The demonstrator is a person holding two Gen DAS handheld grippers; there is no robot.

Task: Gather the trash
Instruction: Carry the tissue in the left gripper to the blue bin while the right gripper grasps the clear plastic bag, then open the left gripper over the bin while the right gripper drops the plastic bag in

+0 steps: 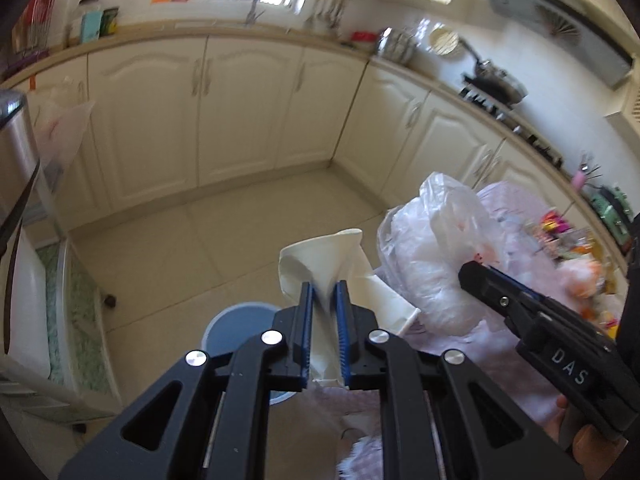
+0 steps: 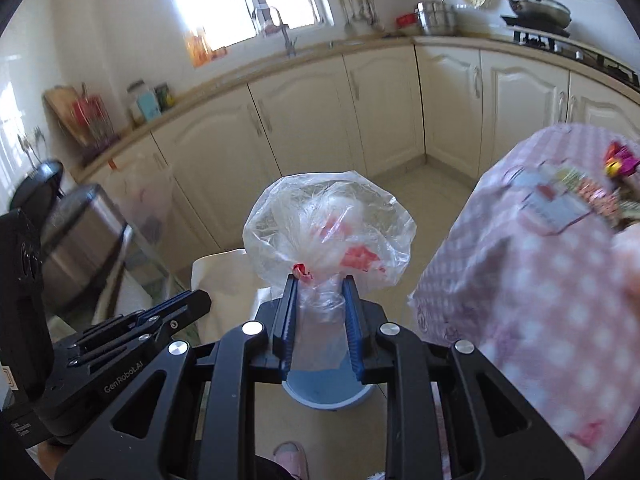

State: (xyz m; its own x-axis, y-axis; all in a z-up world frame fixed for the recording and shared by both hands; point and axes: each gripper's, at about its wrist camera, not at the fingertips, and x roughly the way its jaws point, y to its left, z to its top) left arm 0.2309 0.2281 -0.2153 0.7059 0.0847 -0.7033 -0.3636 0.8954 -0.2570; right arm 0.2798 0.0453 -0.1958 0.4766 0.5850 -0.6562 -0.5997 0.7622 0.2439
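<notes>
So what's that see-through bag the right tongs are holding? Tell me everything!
The plastic bag is thin, clear and crinkly, puffed out like a balloon above the right tongs, which pinch its gathered neck. Whitish scrunched stuff and red bits show through it. It hangs in the air above a blue bin on the floor, beside the pink checked tablecloth.

Cream cabinets [image 1: 248,112] line a tiled floor [image 1: 224,240]; a bright window [image 2: 240,0], perhaps sunlit.

"DAS" marks the right tool [image 1: 476,276]; "GenRobot.AI" the left tool [image 2: 192,304].
</notes>
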